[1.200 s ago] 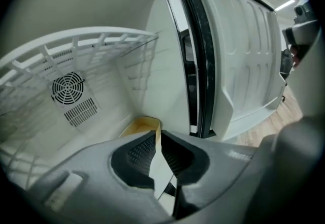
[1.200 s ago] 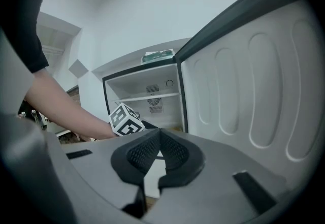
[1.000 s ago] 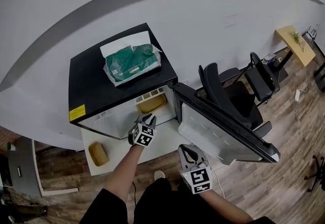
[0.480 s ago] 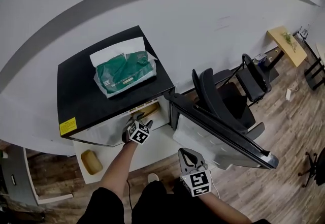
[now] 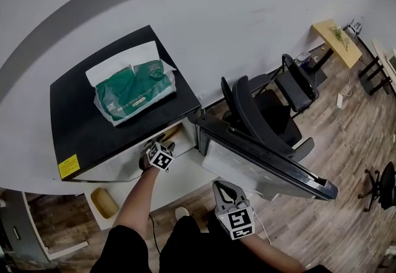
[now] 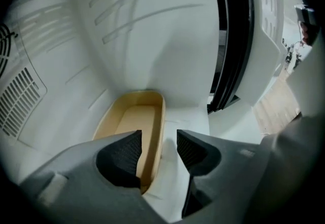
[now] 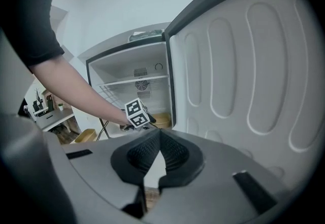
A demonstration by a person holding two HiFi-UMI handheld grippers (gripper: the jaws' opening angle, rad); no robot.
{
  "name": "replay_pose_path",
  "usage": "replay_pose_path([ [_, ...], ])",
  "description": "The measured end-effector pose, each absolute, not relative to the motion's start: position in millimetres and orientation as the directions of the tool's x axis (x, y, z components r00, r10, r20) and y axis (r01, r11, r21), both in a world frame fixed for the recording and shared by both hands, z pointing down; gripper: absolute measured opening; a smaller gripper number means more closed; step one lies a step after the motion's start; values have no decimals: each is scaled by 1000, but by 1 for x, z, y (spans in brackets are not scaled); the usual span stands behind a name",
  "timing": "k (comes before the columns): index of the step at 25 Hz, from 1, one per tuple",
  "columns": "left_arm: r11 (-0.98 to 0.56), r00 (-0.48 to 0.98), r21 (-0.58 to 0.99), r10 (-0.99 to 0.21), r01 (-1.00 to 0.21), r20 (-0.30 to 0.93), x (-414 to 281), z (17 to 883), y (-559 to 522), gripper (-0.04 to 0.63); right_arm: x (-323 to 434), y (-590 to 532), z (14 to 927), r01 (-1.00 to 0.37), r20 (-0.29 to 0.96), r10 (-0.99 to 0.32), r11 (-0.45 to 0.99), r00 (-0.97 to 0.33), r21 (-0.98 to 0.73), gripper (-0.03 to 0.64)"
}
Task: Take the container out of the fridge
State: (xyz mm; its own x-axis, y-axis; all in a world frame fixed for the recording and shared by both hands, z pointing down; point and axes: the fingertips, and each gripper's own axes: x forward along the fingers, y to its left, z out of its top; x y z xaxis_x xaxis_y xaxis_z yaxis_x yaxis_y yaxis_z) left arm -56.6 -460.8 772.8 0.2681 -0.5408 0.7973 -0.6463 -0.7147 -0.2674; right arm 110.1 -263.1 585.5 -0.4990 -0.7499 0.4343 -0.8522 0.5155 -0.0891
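Sitting on the white floor of the open fridge (image 5: 93, 135), the tan container (image 6: 127, 121) is lying there empty, with its long side running away from the left gripper view's camera. The left claw (image 6: 157, 153) is hanging wide open right over its near end. The container's right rim is passing between the two pads, left pad over the inside and right pad outside. Neither pad is pressing on it, so nothing's actually gripped.

In the head view that claw is poking into the fridge mouth with the person's bare forearm trailing back toward 7 o'clock.

The right claw (image 7: 160, 136) is sitting pinched together, tips touching with nothing in it. It's hovering low in front of the person, at about 5 o'clock from the left one and well apart from it.

The fridge door (image 5: 266, 163) is standing open out toward 4 o'clock from the fridge. A green tissue pack (image 5: 133, 89) is lying on the fridge's black top.

The fridge is standing on a white bench (image 5: 179, 182), and a second tan container (image 5: 104, 202) is sitting on that bench at roughly 7 o'clock from the left claw. Black office chairs (image 5: 263, 111) are standing behind the door at about 2 o'clock.
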Motion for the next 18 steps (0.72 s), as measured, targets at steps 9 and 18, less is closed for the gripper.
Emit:
replay_pose_path([
  [9, -741, 246, -273, -508, -614, 826, -60, 776, -465, 106, 108, -262, 585, -868, 440, -763, 489, -473, -84, 0],
  [18, -738, 291, -242, -514, -630, 807, -61, 763, -458, 37, 94, -254, 585, -867, 445, -761, 491, -471, -78, 0],
])
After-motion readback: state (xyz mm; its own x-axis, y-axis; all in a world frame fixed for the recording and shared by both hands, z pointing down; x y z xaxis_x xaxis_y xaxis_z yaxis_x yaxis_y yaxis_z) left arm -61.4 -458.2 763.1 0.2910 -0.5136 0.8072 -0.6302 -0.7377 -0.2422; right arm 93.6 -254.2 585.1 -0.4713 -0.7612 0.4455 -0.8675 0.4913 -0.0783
